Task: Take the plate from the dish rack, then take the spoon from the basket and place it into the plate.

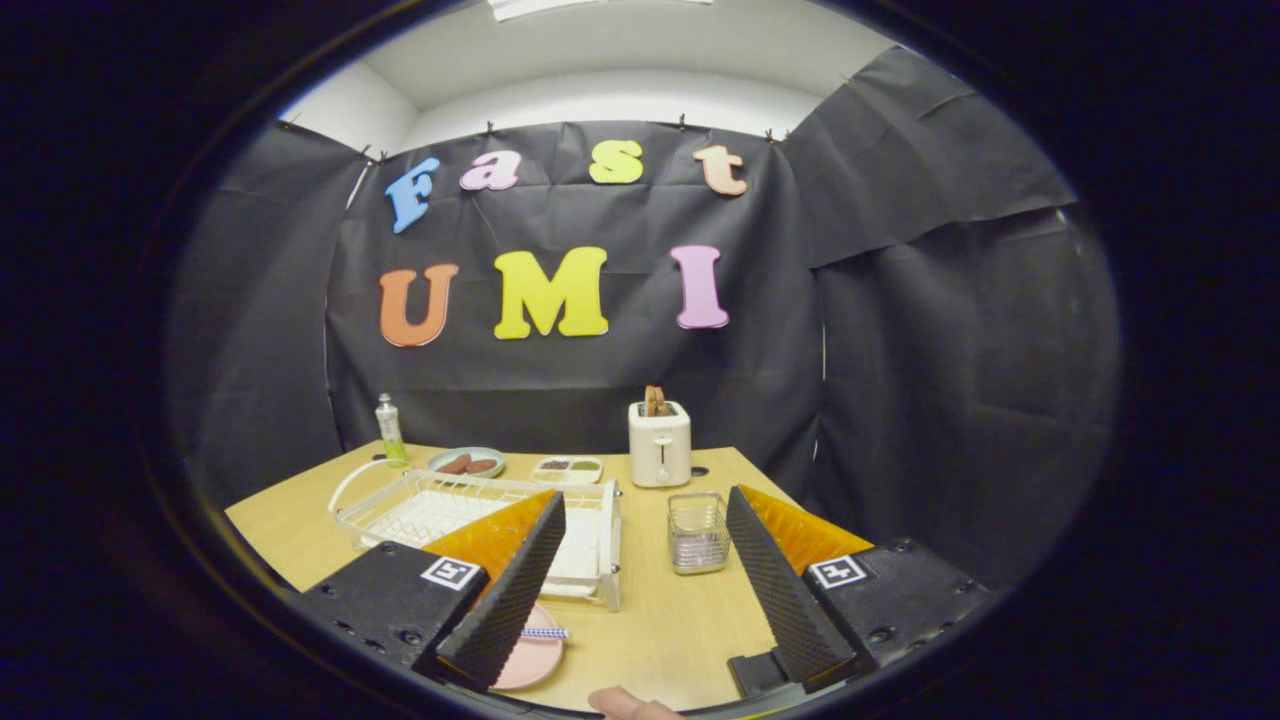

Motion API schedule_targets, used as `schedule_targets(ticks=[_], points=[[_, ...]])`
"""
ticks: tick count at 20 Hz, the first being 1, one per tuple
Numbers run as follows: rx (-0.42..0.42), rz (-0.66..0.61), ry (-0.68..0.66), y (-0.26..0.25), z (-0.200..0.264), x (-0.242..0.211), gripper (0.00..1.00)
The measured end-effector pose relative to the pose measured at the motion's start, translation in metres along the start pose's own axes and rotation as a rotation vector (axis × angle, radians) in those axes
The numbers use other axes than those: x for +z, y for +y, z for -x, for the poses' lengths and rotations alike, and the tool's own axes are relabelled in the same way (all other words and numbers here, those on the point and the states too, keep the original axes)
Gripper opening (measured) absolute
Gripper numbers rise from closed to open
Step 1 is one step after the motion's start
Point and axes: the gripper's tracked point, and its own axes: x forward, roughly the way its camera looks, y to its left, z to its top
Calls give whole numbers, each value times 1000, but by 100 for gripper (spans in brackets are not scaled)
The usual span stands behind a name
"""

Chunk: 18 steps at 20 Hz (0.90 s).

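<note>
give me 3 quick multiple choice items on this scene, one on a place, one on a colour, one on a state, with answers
1. Where does the spoon lie?
A. in the wire basket
B. on the plate
C. in the dish rack

2. What colour is the plate?
A. pink
B. blue
C. white

3. How does the gripper stand?
A. shut on the spoon
B. shut on the plate
C. open, holding nothing

Answers: 1 B, the handle rests on the plate's rim beside the dish rack. 2 A, its surface shows pink. 3 C, the fingers are wide apart over bare table.

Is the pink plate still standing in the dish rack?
No, the pink plate lies flat on the table before the dish rack, beside the open claw.
</note>
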Motion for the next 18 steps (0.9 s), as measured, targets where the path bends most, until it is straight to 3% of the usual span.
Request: schedule_targets(ticks=[18], points=[[63,45,1,16,13,-7,100]])
